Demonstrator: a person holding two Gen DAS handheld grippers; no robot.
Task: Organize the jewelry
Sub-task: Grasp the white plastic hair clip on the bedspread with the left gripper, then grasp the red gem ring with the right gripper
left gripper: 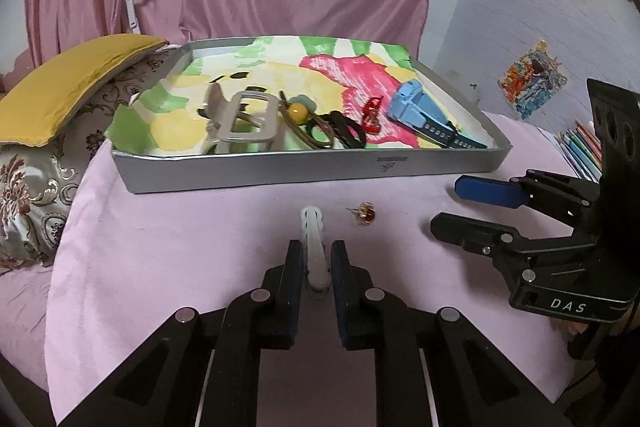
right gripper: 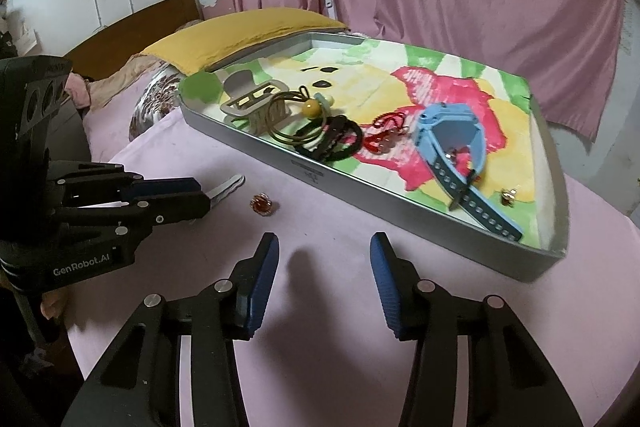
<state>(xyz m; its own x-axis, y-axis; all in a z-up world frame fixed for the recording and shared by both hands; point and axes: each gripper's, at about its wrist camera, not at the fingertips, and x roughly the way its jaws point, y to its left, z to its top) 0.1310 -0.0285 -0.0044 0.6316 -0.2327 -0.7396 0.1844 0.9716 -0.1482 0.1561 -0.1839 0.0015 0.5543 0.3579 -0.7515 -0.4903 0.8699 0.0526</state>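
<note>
From the left wrist view, the left gripper (left gripper: pixel 316 259) has its jaws closed on a slim white plastic hair clip (left gripper: pixel 313 243) lying on the pink bedspread (left gripper: pixel 160 247), with a small red-and-gold earring (left gripper: pixel 365 213) loose on the cloth just beside it and short of the shallow grey tray (left gripper: pixel 280 171). The tray's painted paper liner already carries a beige claw clip (left gripper: pixel 240 123), black hair ties (left gripper: pixel 344 133) and a light blue watch (left gripper: pixel 428 113). From the right wrist view, the right gripper (right gripper: pixel 324 267) hovers over bare cloth with jaws wide apart and empty, and a second small earring (right gripper: pixel 509 195) sits in the tray's near corner, so most pieces look sorted, with the clip and the loose earring left.
</note>
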